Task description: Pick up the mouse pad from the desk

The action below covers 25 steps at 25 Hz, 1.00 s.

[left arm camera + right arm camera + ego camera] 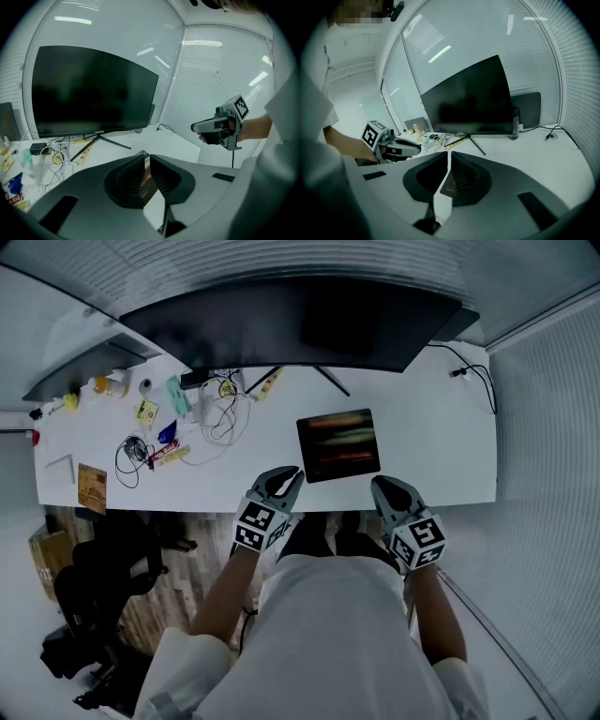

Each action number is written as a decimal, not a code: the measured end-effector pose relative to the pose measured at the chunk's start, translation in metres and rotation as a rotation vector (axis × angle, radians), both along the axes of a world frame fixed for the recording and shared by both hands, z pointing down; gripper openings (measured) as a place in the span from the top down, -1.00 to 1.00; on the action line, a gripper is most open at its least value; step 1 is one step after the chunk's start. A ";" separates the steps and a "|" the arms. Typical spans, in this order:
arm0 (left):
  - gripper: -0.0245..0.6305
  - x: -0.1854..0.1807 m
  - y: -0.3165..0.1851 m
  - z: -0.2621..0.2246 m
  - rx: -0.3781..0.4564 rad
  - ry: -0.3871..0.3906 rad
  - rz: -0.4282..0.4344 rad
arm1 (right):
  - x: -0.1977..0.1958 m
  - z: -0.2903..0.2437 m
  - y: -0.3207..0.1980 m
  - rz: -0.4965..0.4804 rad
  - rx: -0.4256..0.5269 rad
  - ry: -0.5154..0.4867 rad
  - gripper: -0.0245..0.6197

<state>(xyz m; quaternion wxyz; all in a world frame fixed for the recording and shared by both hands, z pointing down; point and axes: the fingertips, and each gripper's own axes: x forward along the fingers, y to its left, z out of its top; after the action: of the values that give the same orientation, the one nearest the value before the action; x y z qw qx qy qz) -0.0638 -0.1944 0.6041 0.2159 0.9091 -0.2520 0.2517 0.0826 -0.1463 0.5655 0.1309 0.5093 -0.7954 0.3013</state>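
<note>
The mouse pad is a dark rectangle with a coloured print, lying flat on the white desk in front of the monitor. My left gripper hovers at the desk's near edge, just left of the pad's near left corner, its jaws shut with nothing between them. My right gripper hovers at the near edge by the pad's near right corner, also shut and holding nothing. In the left gripper view a strip of the pad shows past the closed jaws. The right gripper view shows a sliver of the pad.
A wide dark monitor stands at the back of the desk. Cables and small items clutter the desk's left part, and a cable lies at the back right. A black chair stands on the floor to the left.
</note>
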 end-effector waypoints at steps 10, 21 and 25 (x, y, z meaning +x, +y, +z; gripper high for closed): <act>0.63 0.001 -0.046 0.059 -0.039 -0.076 0.113 | -0.014 0.025 -0.018 0.049 -0.058 0.012 0.80; 0.42 0.005 -0.081 0.139 -0.089 -0.234 0.249 | -0.029 0.046 -0.021 0.098 -0.119 0.005 0.80; 0.24 0.008 -0.089 0.165 -0.097 -0.286 0.313 | -0.036 0.056 -0.020 0.115 -0.141 -0.001 0.80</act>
<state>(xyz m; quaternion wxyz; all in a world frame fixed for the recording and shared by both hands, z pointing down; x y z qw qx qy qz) -0.0554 -0.2831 0.7687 0.1796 0.8807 -0.1236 0.4205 0.0469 -0.1662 0.6217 0.1484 0.5435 -0.7419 0.3636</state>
